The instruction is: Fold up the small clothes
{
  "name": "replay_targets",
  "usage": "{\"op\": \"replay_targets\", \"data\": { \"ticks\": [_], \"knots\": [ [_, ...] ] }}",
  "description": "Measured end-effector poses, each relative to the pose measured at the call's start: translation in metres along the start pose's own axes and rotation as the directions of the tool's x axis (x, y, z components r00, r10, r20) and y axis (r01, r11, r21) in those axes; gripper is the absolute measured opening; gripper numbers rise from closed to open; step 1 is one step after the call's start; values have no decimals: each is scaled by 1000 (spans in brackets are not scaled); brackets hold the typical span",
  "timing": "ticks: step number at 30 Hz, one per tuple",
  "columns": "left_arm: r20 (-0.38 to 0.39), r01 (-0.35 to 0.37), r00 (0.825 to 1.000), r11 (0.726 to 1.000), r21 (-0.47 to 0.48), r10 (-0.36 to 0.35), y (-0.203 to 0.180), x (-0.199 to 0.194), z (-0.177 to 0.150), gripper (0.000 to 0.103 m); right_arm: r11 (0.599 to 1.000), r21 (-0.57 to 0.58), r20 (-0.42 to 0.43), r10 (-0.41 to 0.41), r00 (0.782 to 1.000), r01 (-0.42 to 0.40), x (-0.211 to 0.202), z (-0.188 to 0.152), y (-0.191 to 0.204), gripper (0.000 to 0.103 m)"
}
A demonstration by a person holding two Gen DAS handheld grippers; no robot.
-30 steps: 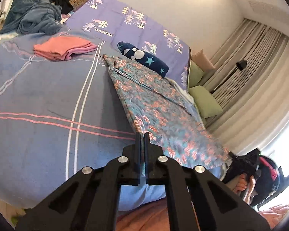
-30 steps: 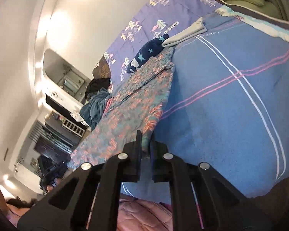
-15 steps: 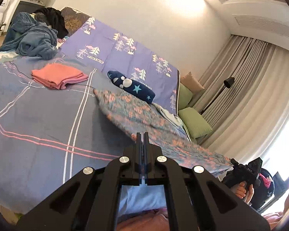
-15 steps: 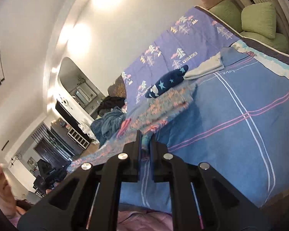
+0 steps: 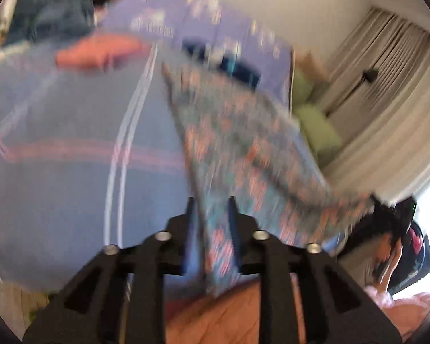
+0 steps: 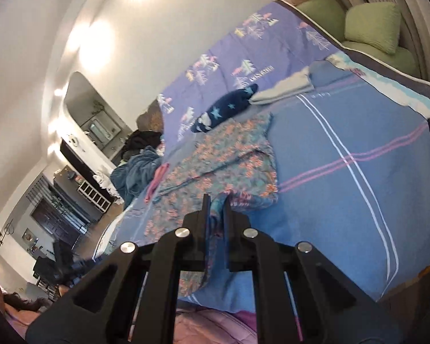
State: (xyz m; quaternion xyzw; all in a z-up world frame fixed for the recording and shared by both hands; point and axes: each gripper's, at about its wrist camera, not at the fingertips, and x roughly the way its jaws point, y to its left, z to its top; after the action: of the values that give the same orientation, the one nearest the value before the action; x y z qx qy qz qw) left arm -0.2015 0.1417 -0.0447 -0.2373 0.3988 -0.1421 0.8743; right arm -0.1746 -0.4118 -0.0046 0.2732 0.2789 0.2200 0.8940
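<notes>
The teal garment with pink floral print (image 5: 243, 143) stretches across the blue striped bed cover (image 5: 71, 172); the left wrist view is badly blurred. My left gripper (image 5: 211, 209) has its jaws opening, and the garment's near edge hangs loose in the gap between them. In the right wrist view the same garment (image 6: 229, 154) lies rumpled on the bed cover (image 6: 344, 132). My right gripper (image 6: 216, 200) is shut on that garment's near corner, and a strip of the fabric hangs below the fingers.
A folded pink cloth (image 5: 100, 51) and a navy star-print item (image 6: 223, 111) lie farther back on the bed. Past them sit a heap of blue clothes (image 6: 134, 175), a folded grey piece (image 6: 283, 89) and green cushions (image 6: 369, 25). A person (image 5: 381, 246) is at the bed's end.
My left gripper's jaws have parted from shut, and its view has swung downward in a blur. The garment has dropped from stretched taut to lying rumpled on the bed. My right gripper keeps its hold.
</notes>
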Motion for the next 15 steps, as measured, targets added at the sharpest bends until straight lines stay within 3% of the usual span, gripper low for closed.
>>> {"op": "replay_targets", "data": {
  "ticks": [2,4,9,11,13,15],
  "knots": [
    [-84,49,995,999,-2,-49,3,19,-13,44,1000,14,-4,7,1000,-7,3,-1,-4,8],
    [-137,66,989,998,22,-63,0,32,-21,47,1000,15,-7,6,1000,-5,8,0,-5,8],
    [-273,31,962,997,64,-12,-5,68,-46,46,1000,7,-16,27,1000,-27,16,0,-1,8],
    [-297,58,954,997,53,-40,-7,74,-52,4,999,8,-12,31,999,-31,17,0,-1,8],
    [-271,50,962,998,28,-40,-6,72,-48,3,999,21,-8,35,999,-35,17,1,-3,8],
    [-153,76,986,997,35,-69,-13,47,-32,3,999,24,0,33,999,-33,16,5,-3,8]
  ]
}}
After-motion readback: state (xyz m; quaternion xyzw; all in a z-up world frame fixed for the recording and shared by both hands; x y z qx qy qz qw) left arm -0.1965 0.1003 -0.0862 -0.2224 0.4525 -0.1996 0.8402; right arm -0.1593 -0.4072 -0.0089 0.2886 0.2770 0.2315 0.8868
